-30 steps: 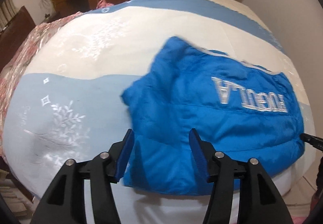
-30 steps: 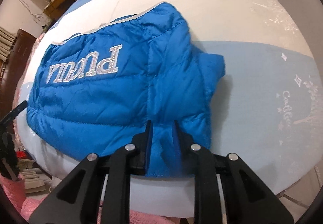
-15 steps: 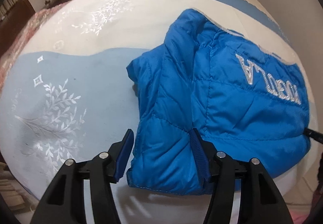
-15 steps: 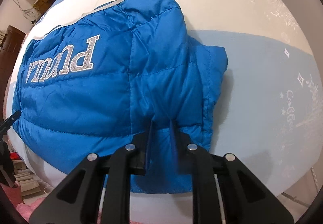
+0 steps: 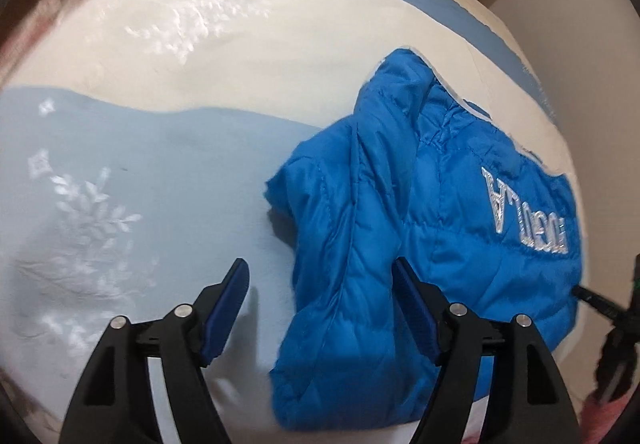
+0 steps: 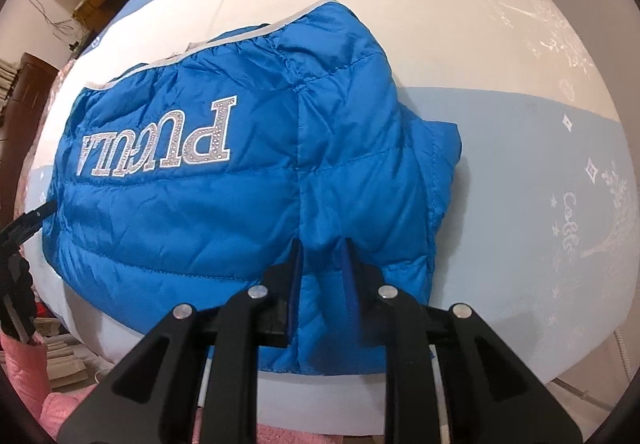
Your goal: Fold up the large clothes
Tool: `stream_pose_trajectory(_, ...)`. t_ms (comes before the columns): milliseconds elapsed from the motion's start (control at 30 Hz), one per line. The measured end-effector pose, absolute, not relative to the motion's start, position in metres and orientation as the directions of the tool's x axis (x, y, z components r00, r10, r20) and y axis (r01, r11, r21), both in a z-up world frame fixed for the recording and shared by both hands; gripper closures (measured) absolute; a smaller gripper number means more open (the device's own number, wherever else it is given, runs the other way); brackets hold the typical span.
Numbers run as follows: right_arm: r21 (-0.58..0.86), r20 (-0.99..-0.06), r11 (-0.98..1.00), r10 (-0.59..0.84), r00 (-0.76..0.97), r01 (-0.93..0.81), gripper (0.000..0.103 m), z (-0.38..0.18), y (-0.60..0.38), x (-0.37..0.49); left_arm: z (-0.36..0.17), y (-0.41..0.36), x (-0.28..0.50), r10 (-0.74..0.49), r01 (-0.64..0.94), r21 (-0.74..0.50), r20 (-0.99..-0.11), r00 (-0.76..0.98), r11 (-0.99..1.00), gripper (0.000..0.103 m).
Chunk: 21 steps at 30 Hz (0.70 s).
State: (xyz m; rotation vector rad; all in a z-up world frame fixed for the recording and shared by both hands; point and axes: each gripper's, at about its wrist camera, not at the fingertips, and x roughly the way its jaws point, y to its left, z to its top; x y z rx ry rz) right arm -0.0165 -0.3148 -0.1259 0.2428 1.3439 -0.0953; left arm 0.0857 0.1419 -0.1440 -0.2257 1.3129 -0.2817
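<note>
- A blue padded jacket (image 6: 248,188) lies folded on a bed with a white and pale blue bedspread (image 6: 520,148), near the near edge.
- Its long axis runs left to right in the right wrist view; the silver lettering (image 6: 160,144) reads upside down there, its tops toward the near edge.
- The grey-trimmed edge (image 6: 240,40) faces the far side.
- The right gripper (image 6: 320,248) is clenched on a pinch of jacket fabric at the near edge.
- The left gripper (image 5: 320,276) is spread wide, grasping nothing; one finger (image 5: 412,296) rests against the jacket (image 5: 400,244), the other over the bedspread (image 5: 140,172).
</note>
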Motion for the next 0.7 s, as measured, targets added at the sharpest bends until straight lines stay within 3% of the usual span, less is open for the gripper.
stream_pose_trajectory(200, 0.087, -0.98, 0.967, 0.04, 0.194, 0.24, 0.085, -0.143, -0.31, -0.005, -0.16, 0.134, 0.083, -0.383, 0.099, -0.37, -0.905, 0.185, 0.924, 0.032)
stream_pose_trajectory(300, 0.076, -0.981, 0.966, 0.029, 0.19, 0.246, 0.087, -0.152, -0.306, 0.0, -0.161, 0.132, 0.082, -0.429, 0.1, -0.417, -0.886, 0.176, 0.903, 0.05)
stream_pose_trajectory(700, 0.071, -0.983, 0.962, 0.022, 0.182, 0.263, 0.088, -0.16, -0.304, 0.002, -0.134, 0.112, 0.072, -0.369, 0.119, -0.35, -0.898, 0.239, 0.929, 0.081)
